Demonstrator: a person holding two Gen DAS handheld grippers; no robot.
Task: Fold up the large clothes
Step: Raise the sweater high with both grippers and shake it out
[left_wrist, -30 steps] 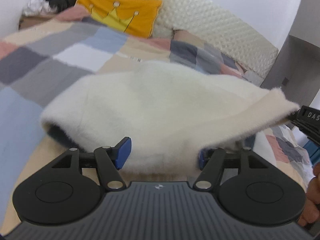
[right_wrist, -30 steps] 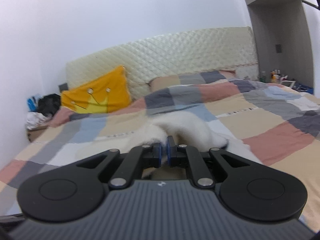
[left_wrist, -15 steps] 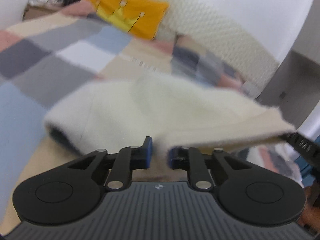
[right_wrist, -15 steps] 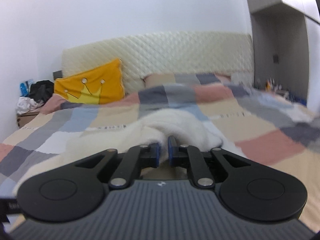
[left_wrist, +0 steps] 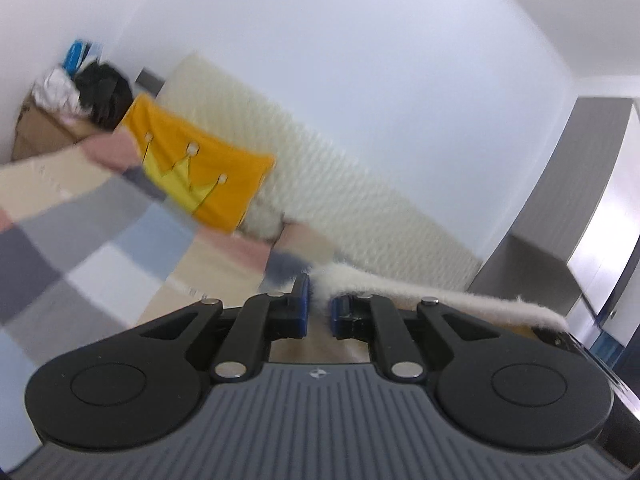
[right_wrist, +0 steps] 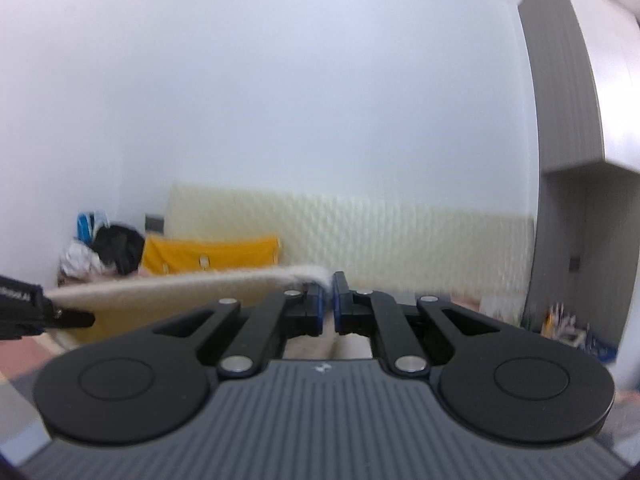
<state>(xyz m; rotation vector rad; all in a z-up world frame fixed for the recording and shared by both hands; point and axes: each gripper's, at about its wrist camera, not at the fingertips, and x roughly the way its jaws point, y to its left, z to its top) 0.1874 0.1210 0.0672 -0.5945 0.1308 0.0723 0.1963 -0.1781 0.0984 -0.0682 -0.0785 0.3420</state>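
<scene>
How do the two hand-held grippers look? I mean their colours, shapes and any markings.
Both look alike. The left gripper and the right gripper each have a dark grey ribbed body with a small pale emblem, two black round discs, black linkage arms with silver pivot pins, and blue pads on the fingertips. In the right wrist view, the left gripper's black side carries white lettering, too blurred to read.

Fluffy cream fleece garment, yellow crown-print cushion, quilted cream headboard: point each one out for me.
Fluffy cream fleece garment (right_wrist: pixel 168 286): right wrist view, on the taut edge stretched between the two tools.
Yellow crown-print cushion (left_wrist: pixel 208 172): left wrist view, on its front face beside the crown.
Quilted cream headboard (right_wrist: pixel 400 236): right wrist view, on its padded face.
</scene>
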